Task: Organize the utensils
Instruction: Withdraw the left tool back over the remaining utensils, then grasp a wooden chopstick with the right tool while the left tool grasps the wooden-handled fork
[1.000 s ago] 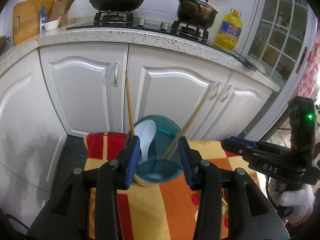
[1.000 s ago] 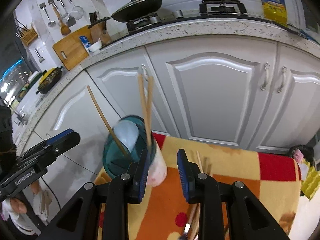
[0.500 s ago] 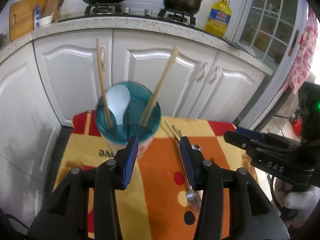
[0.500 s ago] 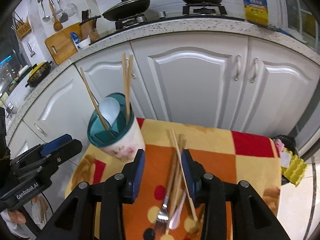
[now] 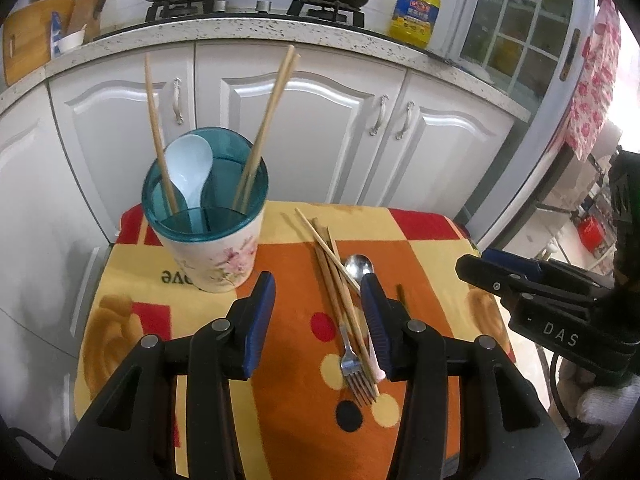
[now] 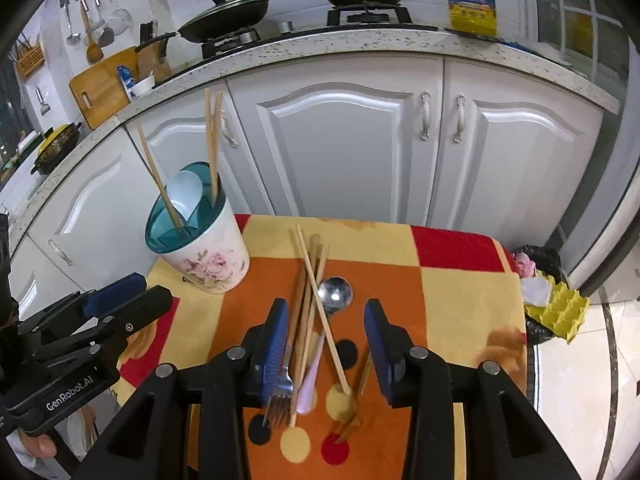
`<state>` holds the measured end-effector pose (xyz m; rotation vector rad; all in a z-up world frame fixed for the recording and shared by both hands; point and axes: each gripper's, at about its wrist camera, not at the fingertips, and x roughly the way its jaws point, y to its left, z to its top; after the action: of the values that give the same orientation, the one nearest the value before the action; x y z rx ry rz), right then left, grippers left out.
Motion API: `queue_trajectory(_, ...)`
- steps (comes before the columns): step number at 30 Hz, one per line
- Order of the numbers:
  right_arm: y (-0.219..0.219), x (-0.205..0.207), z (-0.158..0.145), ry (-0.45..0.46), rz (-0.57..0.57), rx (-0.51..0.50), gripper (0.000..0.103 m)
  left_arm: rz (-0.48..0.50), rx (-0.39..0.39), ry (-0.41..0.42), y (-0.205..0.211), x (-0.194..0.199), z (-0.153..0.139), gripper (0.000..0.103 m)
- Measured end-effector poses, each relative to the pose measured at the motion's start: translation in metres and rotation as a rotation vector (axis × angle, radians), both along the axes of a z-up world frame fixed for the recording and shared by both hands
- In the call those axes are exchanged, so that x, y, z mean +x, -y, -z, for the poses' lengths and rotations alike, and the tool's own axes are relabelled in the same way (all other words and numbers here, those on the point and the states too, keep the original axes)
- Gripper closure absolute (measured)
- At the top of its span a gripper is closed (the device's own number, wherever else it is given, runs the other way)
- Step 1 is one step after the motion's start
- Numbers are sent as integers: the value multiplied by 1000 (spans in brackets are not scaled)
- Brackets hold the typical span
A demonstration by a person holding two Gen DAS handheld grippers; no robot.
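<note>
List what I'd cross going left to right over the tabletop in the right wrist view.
Left claw → floral white utensil holder with teal insert → loose wooden chopsticks → steel spoon bowl → red patch of tablecloth.

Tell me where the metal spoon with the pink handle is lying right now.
The metal spoon lies on the patterned cloth to the right of the utensil holder, its bowl beside the loose chopsticks. In the right wrist view it sits between the open right tool fingers.

Both tools have drawn back from the holder [image 5: 208, 224]
</note>
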<state>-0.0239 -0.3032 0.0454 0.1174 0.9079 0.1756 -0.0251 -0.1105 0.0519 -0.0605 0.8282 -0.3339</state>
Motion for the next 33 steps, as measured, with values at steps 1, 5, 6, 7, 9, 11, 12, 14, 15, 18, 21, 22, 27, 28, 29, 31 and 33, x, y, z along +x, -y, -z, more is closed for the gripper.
queue_trajectory(1,1,-1,1,-1,4,0,65,4,2,-2,2,-1,1,59)
queue_trajectory(5,5,-4,5,-12,11,2,64,7,15,-5,5,-2,4,58)
queue_trajectory(6,4,-5,6,-13,12,1,63,6,19,-6,5,-2,4,58)
queue_trajectory(7,4,-5,7,-15,12,0,63,4,22,-5,6,-2,5,57)
queue_trajectory(9,4,-6,8,-18,10,5,63,1,28,-4,6,-3,7,56)
queue_trajectory(11,4,-6,10,-22,9,1,63,-1,34,-7,7,-2,8,56)
queue_trajectory(12,5,-7,11,-23,9,0,63,-2,35,-8,7,-2,9,56)
queue_trajectory(14,5,-7,13,-28,10,1,63,-3,40,-7,8,-2,11,56)
queue_trajectory(15,5,-6,13,-30,11,1,63,-2,44,-6,8,-2,12,56)
queue_trajectory(18,7,-6,16,-36,15,-2,63,0,49,-11,9,-1,15,56)
queue_trajectory(21,8,-6,19,-45,18,-2,62,-1,51,-19,8,1,18,55)
queue_trajectory(22,9,-5,21,-48,20,-1,62,-3,50,-21,7,2,19,54)
queue_trajectory(27,11,-2,30,-69,21,4,61,-7,51,-36,5,4,26,53)
queue_trajectory(28,11,-1,31,-73,21,6,61,-10,44,-45,3,5,28,53)
queue_trajectory(29,11,0,35,-80,21,11,61,-13,33,-57,0,7,30,53)
queue_trajectory(31,13,3,41,-98,20,23,61,-18,8,-91,-6,11,37,52)
queue_trajectory(33,13,7,51,-119,13,41,61,-22,-4,-125,-12,14,46,51)
